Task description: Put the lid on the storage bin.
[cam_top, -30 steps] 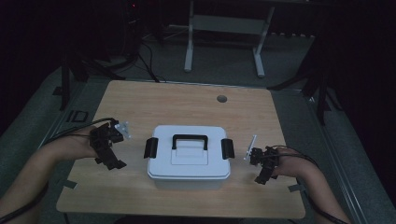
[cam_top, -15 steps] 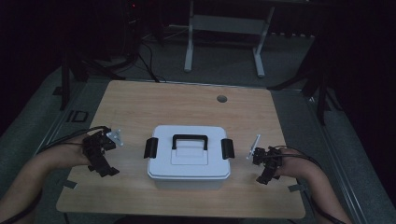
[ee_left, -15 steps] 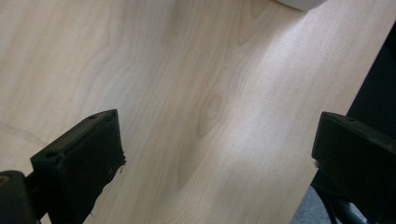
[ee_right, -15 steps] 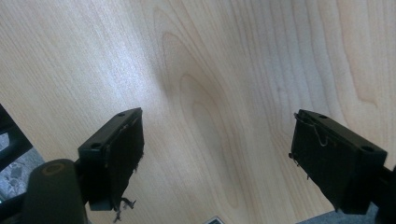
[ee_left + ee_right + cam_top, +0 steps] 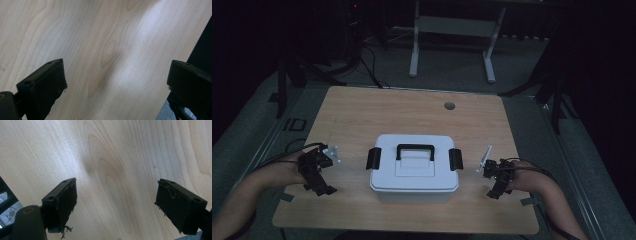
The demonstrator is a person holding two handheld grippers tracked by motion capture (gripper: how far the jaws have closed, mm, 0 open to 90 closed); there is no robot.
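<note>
A white lidded box with a black top handle and a black latch on each side sits in the middle of the wooden table. My left gripper rests on the table to the left of the box, apart from it. My right gripper rests to the box's right, also apart. In the left gripper view the left gripper stands open over bare wood. The right gripper is open too, with nothing but wood grain between its jaws.
A round cable hole lies in the table's far part. Beyond the table stands a white metal frame on a grey floor. Black stands flank the table. The table's edge runs close to my left gripper.
The left gripper has drawn back toward the near-left of the table, away from the box. The right gripper has barely shifted.
</note>
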